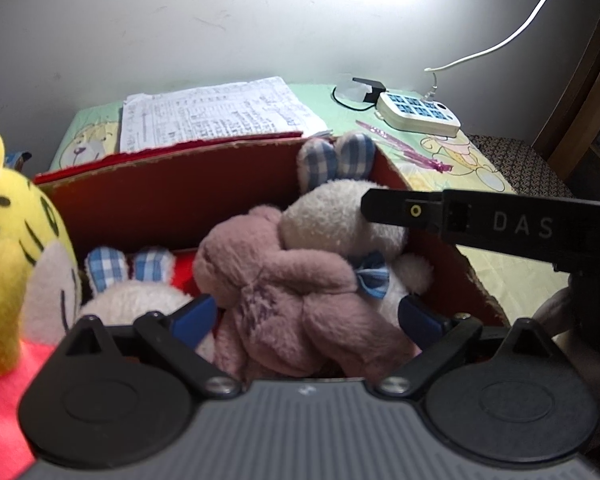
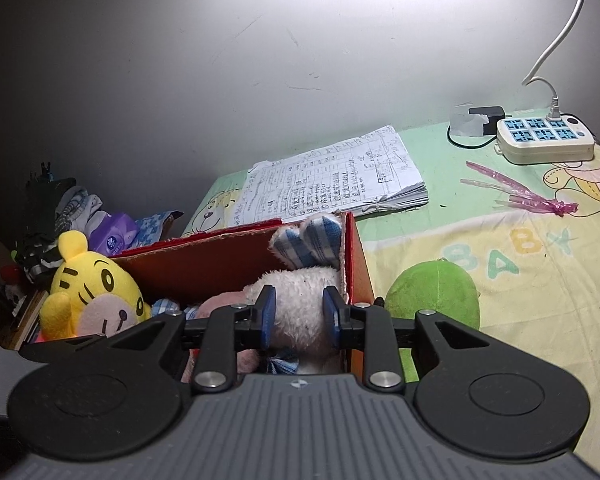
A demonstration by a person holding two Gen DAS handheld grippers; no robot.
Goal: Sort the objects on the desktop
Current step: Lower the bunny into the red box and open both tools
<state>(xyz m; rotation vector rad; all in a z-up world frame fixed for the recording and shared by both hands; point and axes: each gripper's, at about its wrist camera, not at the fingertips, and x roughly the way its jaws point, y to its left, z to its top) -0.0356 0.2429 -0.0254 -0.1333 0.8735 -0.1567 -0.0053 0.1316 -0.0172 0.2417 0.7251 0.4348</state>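
Right hand-held gripper (image 2: 299, 316) is clamped on the white plush rabbit (image 2: 300, 300) by its head, inside the red box (image 2: 204, 264). Rabbit stands ears-up, long axis vertical. Left hand-held gripper (image 1: 306, 316) gapes wide around the pink plush (image 1: 284, 284), pads clear, holding nothing.

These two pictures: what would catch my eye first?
A red box crammed with soft toys: a white rabbit with checked ears and a pink plush. The right tool is closed on the rabbit's head. A yellow tiger sits left of the box, a green plush right of it.
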